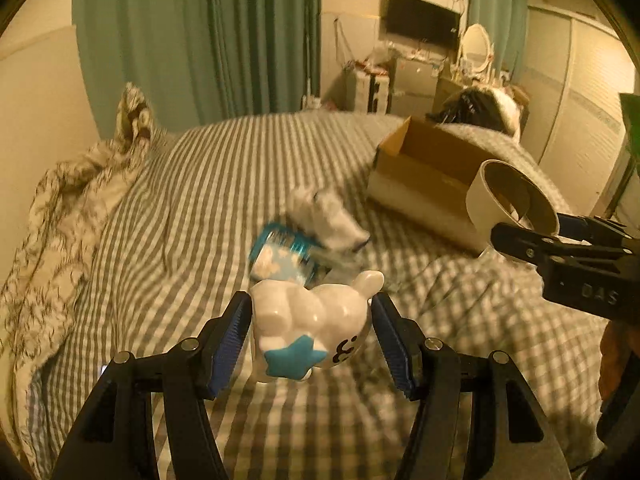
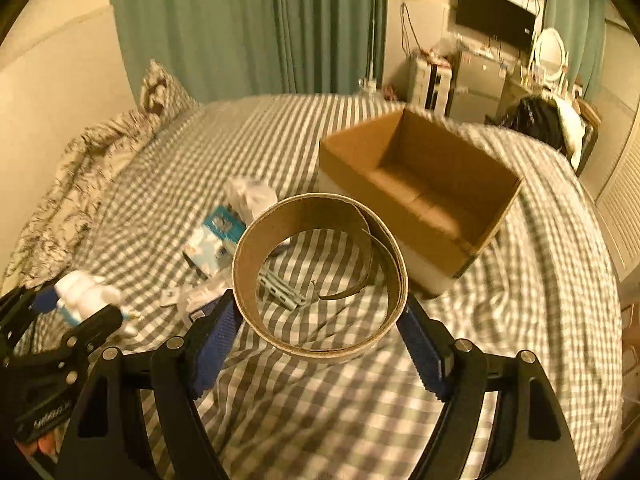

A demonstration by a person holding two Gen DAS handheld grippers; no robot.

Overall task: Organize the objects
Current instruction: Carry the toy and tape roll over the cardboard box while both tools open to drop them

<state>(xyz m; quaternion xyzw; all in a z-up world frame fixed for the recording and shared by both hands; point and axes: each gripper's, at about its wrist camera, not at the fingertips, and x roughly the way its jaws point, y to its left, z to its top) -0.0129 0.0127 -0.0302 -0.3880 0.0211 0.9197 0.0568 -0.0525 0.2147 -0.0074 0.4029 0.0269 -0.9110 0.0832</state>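
Observation:
My left gripper point(image 1: 311, 336) is shut on a white ceramic animal figure with a blue star point(image 1: 310, 326), held above the checked bed; it also shows in the right wrist view point(image 2: 86, 294). My right gripper point(image 2: 320, 322) is shut on a cardboard tape ring point(image 2: 320, 272), held above the bed just in front of an open cardboard box point(image 2: 416, 196). In the left wrist view the ring point(image 1: 510, 200) hangs by the box point(image 1: 424, 176). A blue-and-white packet point(image 1: 282, 256) and a white crumpled item point(image 1: 328, 216) lie on the bed.
The bed has a grey checked cover point(image 2: 360, 400) and a crumpled patterned duvet point(image 1: 68, 208) on the left. A small grey-green part point(image 2: 280, 286) and white bits point(image 2: 188, 296) lie on the cover. Green curtains, a dresser and a wall screen stand behind.

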